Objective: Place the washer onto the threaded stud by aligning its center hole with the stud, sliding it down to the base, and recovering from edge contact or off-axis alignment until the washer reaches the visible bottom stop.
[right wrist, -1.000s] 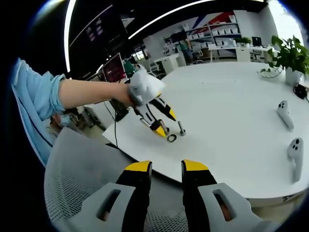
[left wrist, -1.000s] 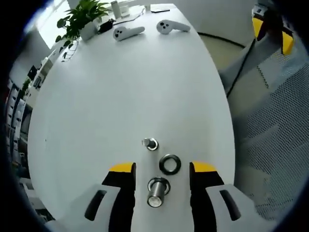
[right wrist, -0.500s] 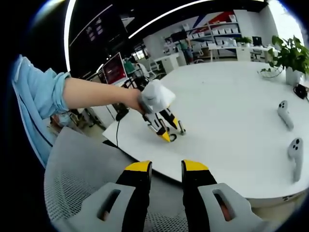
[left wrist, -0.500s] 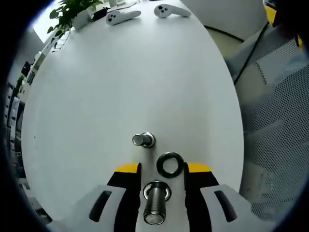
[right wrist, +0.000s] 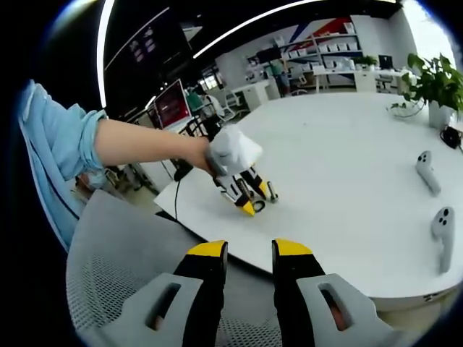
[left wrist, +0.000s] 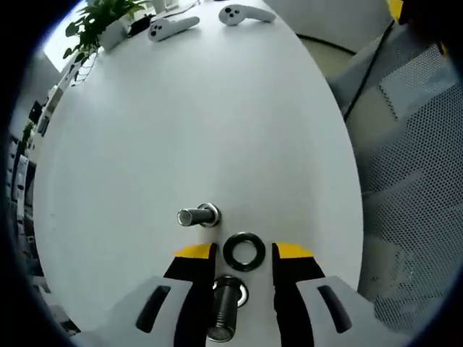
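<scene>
Black and ring-shaped, the washer lies flat on the white table in the lower middle of the left gripper view, its round centre hole facing up and showing the table through it. It sits just ahead of the left gripper, in the gap between the two yellow-tipped jaws, which stand apart with nothing clamped; whether either tip touches the ring cannot be told. No lettering can be read on the washer, the jaws or anything else.

Directly below the washer, between the jaws, a threaded stud of bright metal rises from a round base, its long axis running toward the bottom edge of the frame. A second metal stud stands to the upper left of the washer, leaning toward the left of the frame.

Along the top edge lie two white controllers, with a potted plant in the upper left. A grey mesh chair takes up the right side.

In the right gripper view, the right gripper hangs at the bottom centre over the mesh chair, its yellow-tipped jaws apart and empty. Mid-frame, a bare forearm with a blue sleeve holds the left gripper down on the near edge of the table.
</scene>
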`<state>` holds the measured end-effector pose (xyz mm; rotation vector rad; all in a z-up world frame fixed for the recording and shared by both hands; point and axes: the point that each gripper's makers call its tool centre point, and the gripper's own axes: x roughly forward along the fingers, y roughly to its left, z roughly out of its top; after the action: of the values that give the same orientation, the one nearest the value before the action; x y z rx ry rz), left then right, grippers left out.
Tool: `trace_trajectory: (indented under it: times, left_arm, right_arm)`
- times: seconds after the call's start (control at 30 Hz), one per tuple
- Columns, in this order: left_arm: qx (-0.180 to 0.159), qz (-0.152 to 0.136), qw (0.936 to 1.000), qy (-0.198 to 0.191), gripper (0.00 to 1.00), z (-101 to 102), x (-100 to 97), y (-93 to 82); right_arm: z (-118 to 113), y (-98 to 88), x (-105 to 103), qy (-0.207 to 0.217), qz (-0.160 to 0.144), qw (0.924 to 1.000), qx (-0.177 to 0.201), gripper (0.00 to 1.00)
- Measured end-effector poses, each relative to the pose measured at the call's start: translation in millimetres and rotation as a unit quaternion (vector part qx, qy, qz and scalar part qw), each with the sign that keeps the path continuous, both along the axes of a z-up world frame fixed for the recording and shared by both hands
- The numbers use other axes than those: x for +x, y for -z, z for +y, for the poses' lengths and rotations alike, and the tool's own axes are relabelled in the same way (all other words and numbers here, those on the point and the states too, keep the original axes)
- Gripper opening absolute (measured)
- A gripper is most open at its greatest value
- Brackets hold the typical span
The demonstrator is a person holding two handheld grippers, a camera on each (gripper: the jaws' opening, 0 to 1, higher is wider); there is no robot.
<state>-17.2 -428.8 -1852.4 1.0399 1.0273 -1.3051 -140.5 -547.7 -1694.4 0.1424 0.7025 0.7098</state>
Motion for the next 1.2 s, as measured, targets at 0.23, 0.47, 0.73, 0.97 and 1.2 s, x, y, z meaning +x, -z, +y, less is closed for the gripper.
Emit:
trace_trajectory:
  times: [0.23,0.47,0.73,0.97,1.2]
  left_arm:
    - [0.000,0.001,1.0000,-0.002,0.28,0.4,1.1,-0.5]
    - [0.006,0.002,0.9993,-0.036,0.28,3.3,0.9,-0.8]
    - [0.013,0.000,0.9993,-0.036,0.27,3.8,-1.9,-1.0]
    - [0.013,-0.005,0.9991,-0.039,0.21,3.2,-5.0,-2.5]
    - [-0.002,-0.016,0.9985,-0.052,0.19,2.7,-2.9,-3.6]
  right_arm:
    - [0.8,-0.4,-0.4,-0.002,-0.001,1.0000,0.001,0.27]
    - [1.2,-1.0,-0.5,-0.004,-0.003,1.0000,0.003,0.27]
    - [1.6,-1.3,-0.4,-0.004,-0.004,1.0000,0.003,0.27]
    - [1.6,-1.8,-0.1,-0.003,-0.005,1.0000,0.005,0.27]
    - [1.4,-2.0,0.1,-0.003,-0.006,1.0000,0.005,0.27]
